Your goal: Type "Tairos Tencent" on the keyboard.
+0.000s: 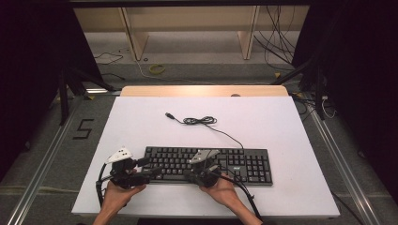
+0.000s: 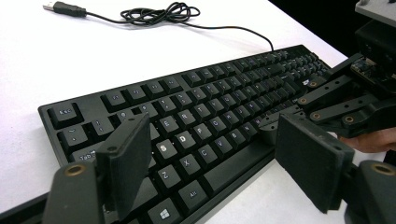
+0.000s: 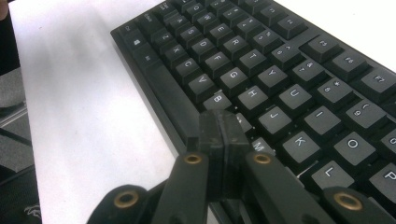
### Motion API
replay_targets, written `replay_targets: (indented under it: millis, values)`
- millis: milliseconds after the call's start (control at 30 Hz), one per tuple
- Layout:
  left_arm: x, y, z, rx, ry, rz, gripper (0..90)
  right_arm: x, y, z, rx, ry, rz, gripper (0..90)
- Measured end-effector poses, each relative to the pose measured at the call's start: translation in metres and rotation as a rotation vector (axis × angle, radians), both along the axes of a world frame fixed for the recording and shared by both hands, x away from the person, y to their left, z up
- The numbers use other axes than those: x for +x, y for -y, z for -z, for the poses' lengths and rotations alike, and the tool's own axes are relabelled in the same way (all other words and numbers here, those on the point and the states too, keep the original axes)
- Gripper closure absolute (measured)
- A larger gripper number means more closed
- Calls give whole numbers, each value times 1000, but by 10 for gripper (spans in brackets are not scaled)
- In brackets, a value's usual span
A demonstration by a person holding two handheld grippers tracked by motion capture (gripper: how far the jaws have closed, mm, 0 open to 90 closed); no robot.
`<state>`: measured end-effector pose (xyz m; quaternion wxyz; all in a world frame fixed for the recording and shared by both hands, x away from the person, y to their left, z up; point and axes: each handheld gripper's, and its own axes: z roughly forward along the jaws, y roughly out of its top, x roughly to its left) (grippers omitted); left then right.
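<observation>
A black keyboard (image 1: 209, 165) lies along the front of the white table top (image 1: 263, 117). Its thin cable (image 1: 202, 121) is bundled behind it and ends in a loose USB plug (image 1: 169, 115). My left gripper (image 1: 151, 169) is at the keyboard's left end, jaws open. In the left gripper view the left gripper (image 2: 219, 163) straddles the keyboard's (image 2: 196, 121) front left corner without touching it. My right gripper (image 1: 188, 175) sits over the front middle of the keyboard. In the right gripper view the right gripper (image 3: 219, 123) is shut on nothing, its tips just above the keys (image 3: 252, 98) beside B and the space bar.
A person's hands (image 1: 220, 190) hold both grippers from the table's front edge. Behind the table a wooden frame (image 1: 136, 37) stands on the floor among loose cables (image 1: 277, 42). Black stands (image 1: 63, 89) flank the table. A figure 5 (image 1: 83, 129) is marked on the floor at left.
</observation>
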<state>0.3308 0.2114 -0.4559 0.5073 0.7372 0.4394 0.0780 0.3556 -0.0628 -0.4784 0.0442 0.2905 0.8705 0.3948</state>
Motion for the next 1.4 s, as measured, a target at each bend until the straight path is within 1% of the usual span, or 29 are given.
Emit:
replay_targets:
  millis: [133,200,267,367,733,800,867,967,1067,1133,1267,1400]
  values:
    - [0,0,0,0,-2,1,268,0,0,1,-2,0,-3,900]
    - [0,0,0,0,-2,1,268,0,-1,3,-19,-2,-1,900]
    - [0,0,0,1,-1,1,268,0,-1,4,-1,-4,-2,900]
    - [0,0,0,0,-2,0,268,-1,-2,4,-13,-2,-3,900]
    - [1,-1,1,1,-1,-4,268,-1,-1,3,-6,-4,0,900]
    - [1,-1,1,0,-1,-5,268,-1,0,3,0,-12,0,898]
    - [1,-2,1,1,0,-5,268,-1,2,0,17,-21,5,849]
    - [1,-2,1,2,-1,-5,268,0,5,-4,43,-9,8,835]
    - [1,-2,1,2,-1,-7,268,0,8,-7,68,-8,9,786]
    - [2,-2,1,2,0,-9,268,0,9,-9,85,-7,13,735]
    - [2,-3,1,5,1,-12,270,3,12,-13,110,-13,25,603]
    - [2,-4,1,9,0,-15,270,5,15,-17,127,-16,45,522]
